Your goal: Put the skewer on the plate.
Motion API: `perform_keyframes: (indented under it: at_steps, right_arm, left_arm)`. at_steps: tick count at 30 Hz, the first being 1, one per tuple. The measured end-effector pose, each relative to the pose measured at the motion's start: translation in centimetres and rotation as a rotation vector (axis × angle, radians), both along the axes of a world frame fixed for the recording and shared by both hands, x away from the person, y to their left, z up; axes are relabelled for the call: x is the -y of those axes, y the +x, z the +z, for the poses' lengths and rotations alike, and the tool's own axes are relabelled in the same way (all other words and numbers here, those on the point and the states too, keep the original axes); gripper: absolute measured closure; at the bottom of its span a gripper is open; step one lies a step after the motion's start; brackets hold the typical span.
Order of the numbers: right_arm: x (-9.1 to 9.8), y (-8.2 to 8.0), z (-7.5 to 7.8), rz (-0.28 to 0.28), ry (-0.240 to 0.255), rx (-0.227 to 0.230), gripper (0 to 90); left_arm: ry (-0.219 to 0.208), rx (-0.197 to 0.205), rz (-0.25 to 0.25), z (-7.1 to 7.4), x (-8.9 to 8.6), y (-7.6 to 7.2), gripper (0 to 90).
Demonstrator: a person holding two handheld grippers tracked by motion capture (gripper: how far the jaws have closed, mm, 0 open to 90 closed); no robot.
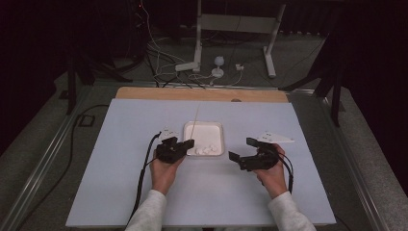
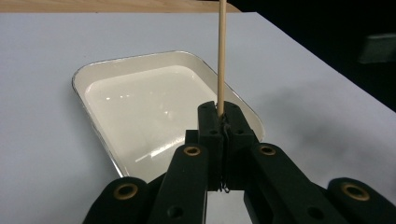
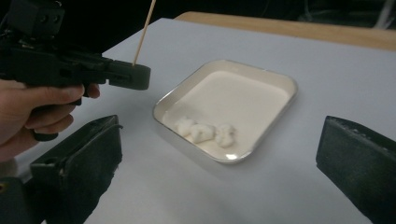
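High view: left gripper (image 1: pixel 188 143) clamps wooden skewer (image 1: pixel 195 120) beside white tray (image 1: pixel 219 127); right gripper (image 1: pixel 242 149) jaws wide, nothing between.

room: dim, dark walls | floor (image 1: pixel 43 144): grey carpet | white stand (image 1: pixel 235 29), cables (image 1: pixel 159 53) beyond table (image 1: pixel 202 94)

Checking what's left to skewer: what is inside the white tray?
Three small white lumps lie in a row by one wall of the tray. The rest is bare; the lumps hide their own undersides.
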State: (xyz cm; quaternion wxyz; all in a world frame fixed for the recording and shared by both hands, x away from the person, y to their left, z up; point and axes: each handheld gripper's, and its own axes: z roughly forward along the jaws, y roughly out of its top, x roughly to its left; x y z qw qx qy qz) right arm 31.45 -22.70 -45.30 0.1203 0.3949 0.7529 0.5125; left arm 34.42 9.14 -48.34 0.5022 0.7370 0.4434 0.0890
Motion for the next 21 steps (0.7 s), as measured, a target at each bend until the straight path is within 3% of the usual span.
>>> perform_keyframes:
  at_steps: [5, 14, 21]
  right_arm:
    - [1.3, -1.0, 0.1, -0.014, -0.012, 0.026, 0.1]
    - [3.6, -2.1, 0.2, -0.057, -0.009, 0.032, 0.2]
    - [3.8, -2.1, 0.2, -0.060, -0.003, 0.032, 0.2]
  left_arm:
    - [-0.003, -0.022, 0.013, -0.4, 0.4, 0.6, 89.7]
    - [0.001, -0.073, 0.053, -1.5, 0.7, 1.5, 89.4]
    - [0.017, -0.123, 0.077, -2.5, 1.1, 2.1, 89.4]
